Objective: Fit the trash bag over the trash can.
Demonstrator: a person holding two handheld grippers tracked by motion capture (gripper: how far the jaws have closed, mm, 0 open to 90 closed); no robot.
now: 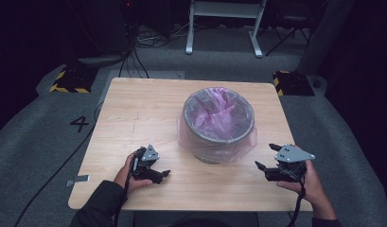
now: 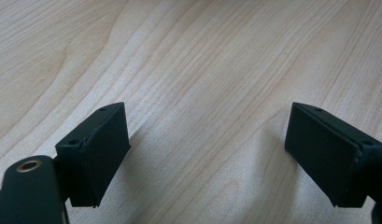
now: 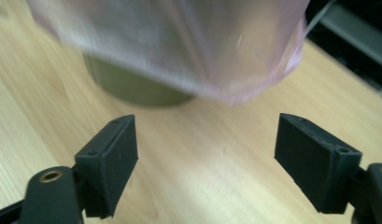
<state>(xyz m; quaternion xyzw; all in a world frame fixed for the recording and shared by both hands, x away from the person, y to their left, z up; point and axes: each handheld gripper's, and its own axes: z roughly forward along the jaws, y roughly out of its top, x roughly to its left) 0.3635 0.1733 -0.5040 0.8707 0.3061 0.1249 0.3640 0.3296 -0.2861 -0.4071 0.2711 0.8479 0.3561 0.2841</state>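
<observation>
A grey round bin (image 1: 218, 135) lined with a pink plastic bag (image 1: 215, 111) stands on the wooden table (image 1: 139, 109), right of its middle. The bag's edge is folded over the rim and hangs down the outside. My left gripper (image 1: 158, 171) is held low near the front edge, left of the bin, open over bare wood (image 2: 207, 70) with nothing between its jaws. My right gripper (image 1: 265, 156) is at the front right, just beside the bin, and also open. In the right gripper view the bin's base (image 3: 142, 93) and the hanging bag (image 3: 179, 42) lie just beyond my right gripper (image 3: 205, 158).
The table stands on grey carpet marked with a number 4 (image 1: 80, 124). Yellow-and-black striped blocks (image 1: 70, 80) (image 1: 293, 82) sit at the far corners. A white frame (image 1: 224, 23) and loose cables (image 1: 148, 40) lie behind. A cable (image 1: 54, 175) runs along the floor at left.
</observation>
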